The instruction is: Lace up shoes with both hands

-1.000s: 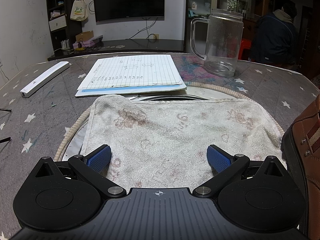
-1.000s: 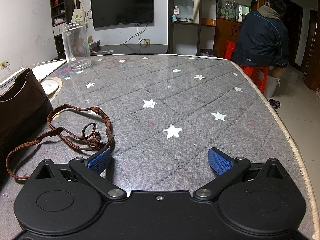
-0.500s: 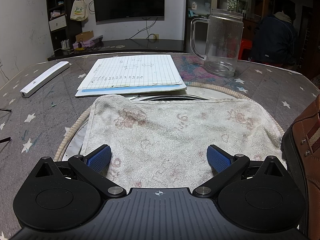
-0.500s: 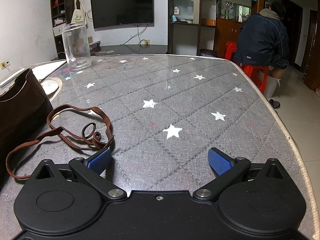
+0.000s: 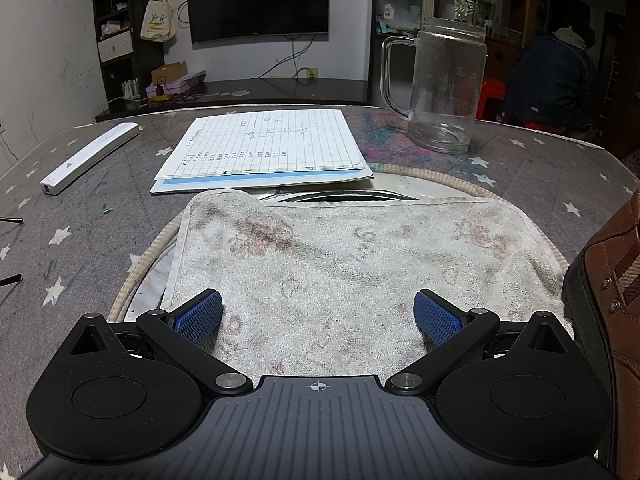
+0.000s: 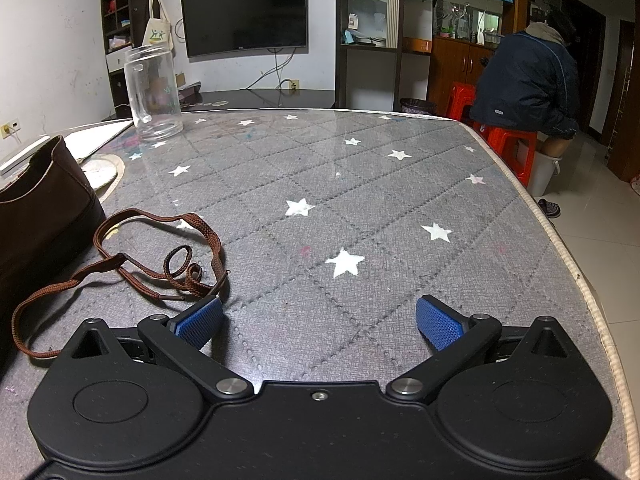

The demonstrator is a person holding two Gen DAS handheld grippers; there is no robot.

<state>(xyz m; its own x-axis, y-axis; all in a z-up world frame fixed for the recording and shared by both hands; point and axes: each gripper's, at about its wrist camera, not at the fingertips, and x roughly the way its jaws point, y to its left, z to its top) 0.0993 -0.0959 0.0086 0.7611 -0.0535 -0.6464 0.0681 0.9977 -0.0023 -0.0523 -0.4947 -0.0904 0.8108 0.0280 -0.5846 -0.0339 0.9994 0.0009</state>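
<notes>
Nothing has moved; shoe [image 5: 616, 320] stays cut off at frame edge.

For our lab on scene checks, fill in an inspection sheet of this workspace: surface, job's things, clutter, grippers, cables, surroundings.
Surface: grey star-patterned table.
Job's things: brown shoe at the towel's right edge; loose brown lace beside it, unthreaded.
Clutter: stained towel, lined notepad, glass mug, white bar.
Grippers: left gripper open over towel; right gripper open, lace by its left finger.
Cables: wires below the TV.
Surroundings: seated person, red stools.
</notes>
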